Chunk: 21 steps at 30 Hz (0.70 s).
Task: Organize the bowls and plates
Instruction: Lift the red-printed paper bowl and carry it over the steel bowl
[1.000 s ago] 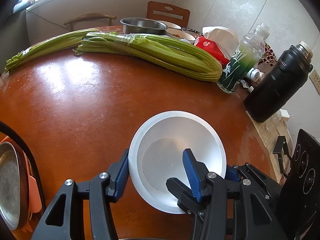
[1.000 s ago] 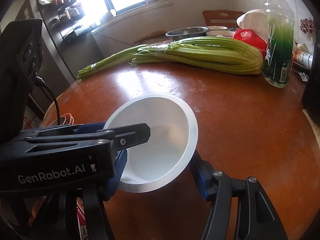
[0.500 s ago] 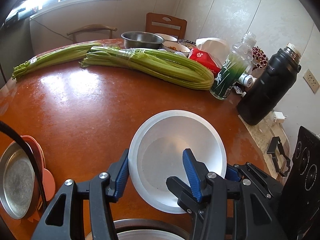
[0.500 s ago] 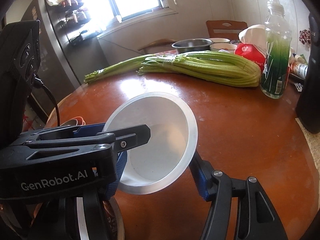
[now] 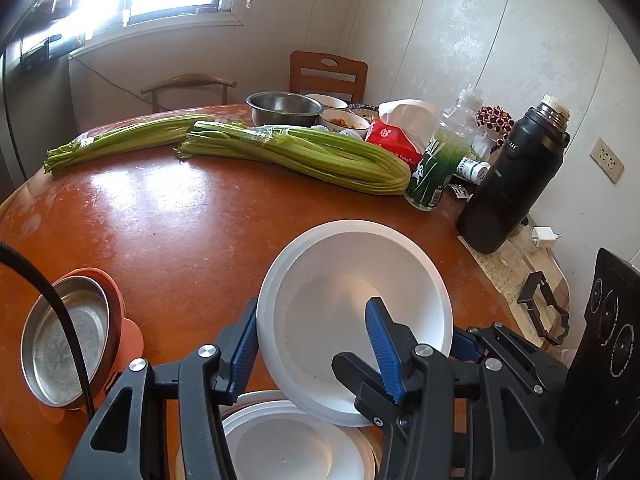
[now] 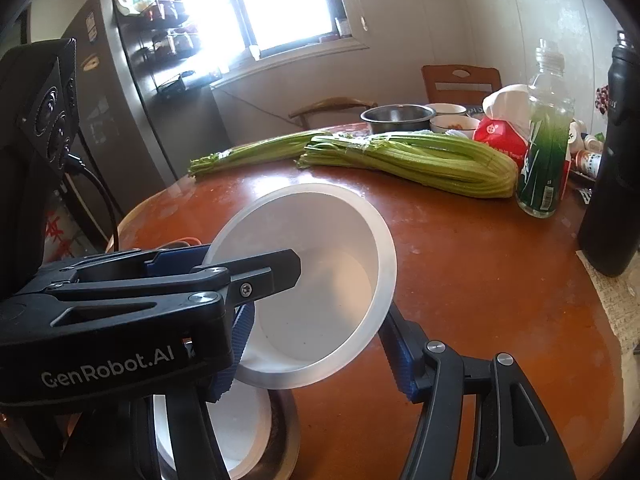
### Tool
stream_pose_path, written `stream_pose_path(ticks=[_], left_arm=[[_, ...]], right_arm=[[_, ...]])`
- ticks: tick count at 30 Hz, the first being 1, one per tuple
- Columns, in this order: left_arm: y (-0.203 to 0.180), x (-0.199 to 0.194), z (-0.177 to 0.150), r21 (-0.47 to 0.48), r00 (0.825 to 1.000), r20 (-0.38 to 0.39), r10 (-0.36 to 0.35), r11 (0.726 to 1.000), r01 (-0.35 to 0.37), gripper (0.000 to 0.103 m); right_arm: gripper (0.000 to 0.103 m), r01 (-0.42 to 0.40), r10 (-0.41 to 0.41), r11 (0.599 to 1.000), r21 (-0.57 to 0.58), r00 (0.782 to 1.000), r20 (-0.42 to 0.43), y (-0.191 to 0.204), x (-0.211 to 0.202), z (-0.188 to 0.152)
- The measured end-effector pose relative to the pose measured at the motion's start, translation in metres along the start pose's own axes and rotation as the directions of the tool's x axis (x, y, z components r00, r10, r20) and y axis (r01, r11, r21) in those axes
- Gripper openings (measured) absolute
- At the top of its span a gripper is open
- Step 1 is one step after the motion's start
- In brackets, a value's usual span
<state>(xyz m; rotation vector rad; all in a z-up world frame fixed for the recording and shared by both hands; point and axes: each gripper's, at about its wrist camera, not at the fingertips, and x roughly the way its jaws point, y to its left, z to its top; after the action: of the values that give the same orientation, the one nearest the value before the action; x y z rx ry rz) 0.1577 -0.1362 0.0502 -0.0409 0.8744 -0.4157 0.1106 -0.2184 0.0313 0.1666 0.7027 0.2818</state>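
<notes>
Bowl point(image 5: 352, 312) rides above the tabletop point(image 5: 168, 216), its rim pinched by your left tool point(image 5: 312, 344) and its far wall by your right tool point(image 6: 316, 336). Keep both grips level; lower it squarely into the white bowl point(image 5: 280, 444) below. Open room ahead; steel dish point(image 5: 64, 340) left, flask point(image 5: 516, 176) right.

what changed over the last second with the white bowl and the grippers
Both grippers, the left gripper and the right gripper, carried the white bowl up and back from the table; a second white bowl inside a steel one has come into view below. Both grips on the rim are unchanged, and nothing was let go. The celery stayed put.
</notes>
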Motion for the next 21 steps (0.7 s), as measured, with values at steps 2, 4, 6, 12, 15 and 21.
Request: stream_pose_path(ticks=[2,4,6,12,15,21], left_arm=[[0.001,-0.007,-0.002,0.0,1.0,0.01,0.003,1.0,-0.003,0.052],[0.0,-0.013,-0.004,0.002,1.0,0.02,0.005,1.0,-0.005,0.052],[0.0,-0.019,-0.006,0.003,1.0,0.029,0.007,1.0,-0.007,0.052],[-0.001,-0.037,-0.014,0.004,0.998,0.054,0.014,1.0,-0.014,0.052],[-0.001,-0.045,-0.018,0.006,0.998,0.068,0.016,1.0,-0.017,0.052],[0.001,-0.058,-0.025,-0.001,0.996,0.09,0.02,1.0,-0.02,0.052]], right_arm=[[0.065,-0.001,0.001,1.0,-0.005,1.0,0.006,0.004,-0.005,-0.001],[0.065,-0.001,0.001,1.0,-0.014,1.0,0.013,0.008,-0.01,-0.002],[0.065,-0.001,0.002,1.0,-0.019,1.0,0.019,0.011,-0.014,-0.003],[0.065,-0.003,0.005,0.999,-0.036,0.999,0.035,0.023,-0.027,-0.007],[0.065,-0.004,0.007,0.999,-0.047,0.999,0.044,0.029,-0.033,-0.01],[0.065,-0.007,0.011,0.998,-0.067,0.999,0.054,0.04,-0.042,-0.014]])
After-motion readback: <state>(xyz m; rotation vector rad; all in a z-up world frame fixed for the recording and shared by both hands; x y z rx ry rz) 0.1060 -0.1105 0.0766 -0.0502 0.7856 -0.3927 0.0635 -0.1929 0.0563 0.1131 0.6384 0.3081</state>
